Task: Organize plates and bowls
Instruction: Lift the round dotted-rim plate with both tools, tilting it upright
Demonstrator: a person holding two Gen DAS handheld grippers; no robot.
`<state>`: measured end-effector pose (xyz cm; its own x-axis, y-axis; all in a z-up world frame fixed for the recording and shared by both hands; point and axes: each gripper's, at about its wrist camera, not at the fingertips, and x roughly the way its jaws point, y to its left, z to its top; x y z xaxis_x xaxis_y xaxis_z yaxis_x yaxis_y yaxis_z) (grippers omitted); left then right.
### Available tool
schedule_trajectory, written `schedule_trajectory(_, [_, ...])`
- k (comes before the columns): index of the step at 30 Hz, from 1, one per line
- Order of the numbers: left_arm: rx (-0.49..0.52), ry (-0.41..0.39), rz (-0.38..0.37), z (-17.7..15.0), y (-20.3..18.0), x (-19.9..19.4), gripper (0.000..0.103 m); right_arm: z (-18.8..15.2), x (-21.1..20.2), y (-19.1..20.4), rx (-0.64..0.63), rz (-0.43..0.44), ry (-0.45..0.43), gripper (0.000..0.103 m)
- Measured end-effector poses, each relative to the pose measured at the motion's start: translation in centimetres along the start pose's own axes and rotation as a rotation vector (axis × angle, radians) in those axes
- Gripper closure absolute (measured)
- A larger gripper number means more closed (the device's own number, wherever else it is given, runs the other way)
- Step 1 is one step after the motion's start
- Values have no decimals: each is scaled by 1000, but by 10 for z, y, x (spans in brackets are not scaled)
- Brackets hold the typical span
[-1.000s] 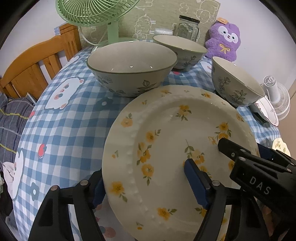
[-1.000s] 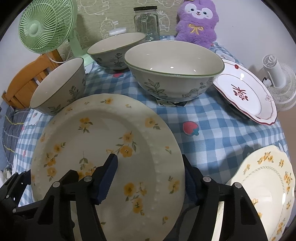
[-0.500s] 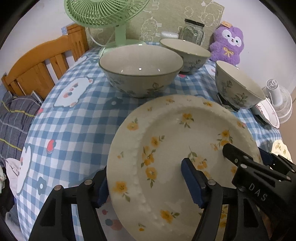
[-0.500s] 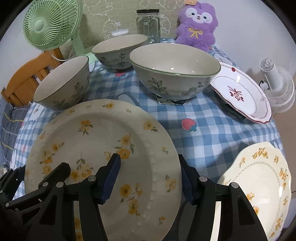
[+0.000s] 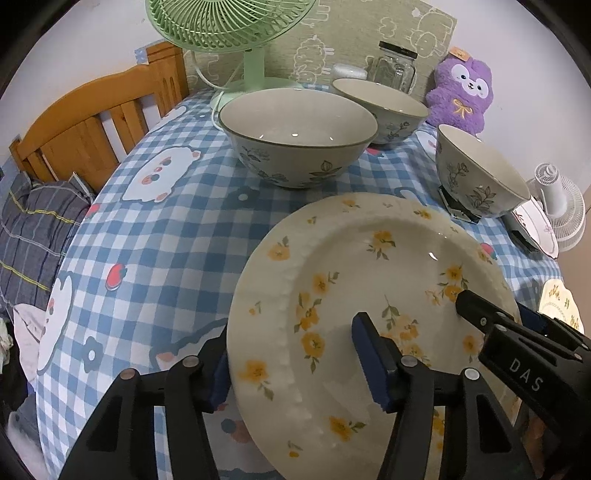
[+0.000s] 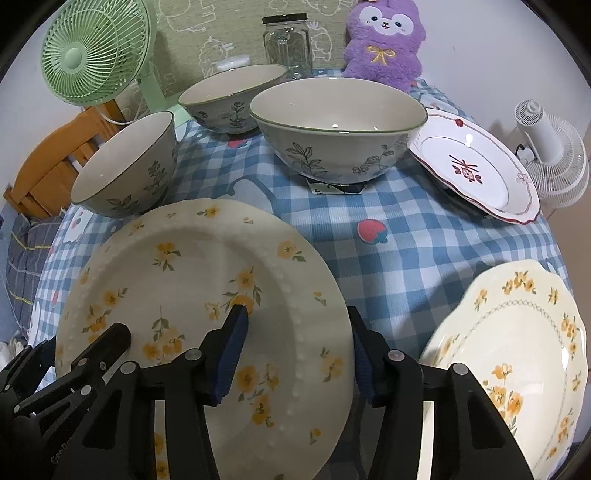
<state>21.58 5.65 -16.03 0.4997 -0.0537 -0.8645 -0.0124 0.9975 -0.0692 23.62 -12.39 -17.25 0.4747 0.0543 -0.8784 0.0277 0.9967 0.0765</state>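
A round table (image 5: 177, 221) under a blue-and-white checked cloth printed with white animals and strawberries carried everything, with a pale wall and a green sheep-patterned panel behind it. Off the left gripper's (image 5: 295, 354) far left stood a wooden bed frame (image 5: 85, 122) and striped bedding (image 5: 33, 229); ahead of it rose a green desk fan (image 5: 229, 22). Beyond the tool sat a large floral bowl (image 5: 299, 144), then a second bowl (image 5: 384, 107) behind it, a glass jar (image 5: 395, 66), a purple plush toy (image 5: 461, 96) and, to the right, a smaller tilted bowl (image 5: 480, 173). From the right gripper (image 6: 295, 347), a red-trimmed plate (image 6: 476, 162) and a small white fan (image 6: 554, 155) lay ahead to the right, and a scalloped yellow-flower plate (image 6: 517, 354) sat just beside its right finger. The big yellow-flower plate (image 5: 369, 295) lay directly under both tools, blocking the cloth beneath: each gripper straddled one side of its beaded rim, one blue pad inside the well and one outside the edge. Both sets of jaws were closing with the rim between them, the pads not yet clearly pressing it. Compared with a second earlier, both gaps had narrowed and the plate sat slightly lower in each view, while the bowls kept their places.
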Motion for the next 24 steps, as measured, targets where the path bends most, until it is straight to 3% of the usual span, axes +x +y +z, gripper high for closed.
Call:
schedule_trajectory(8, [-39,-7,-34,-4,13,-1,54,-5,-3,-4,5,9,-10,52])
schedule_trajectory(12, [-28,-19,-50,-9,15,-1,54,-9,-5,-4,-3,13,-19,53])
schedule_trajectory(16, [21,-100,20,-16,5,-10,54,-11,-6,-3,-6,13,-32,54])
schedule_trajectory(24, [7,-108,18,-12,8,-13,57,-11,-10,-2,-7,6,-53,56])
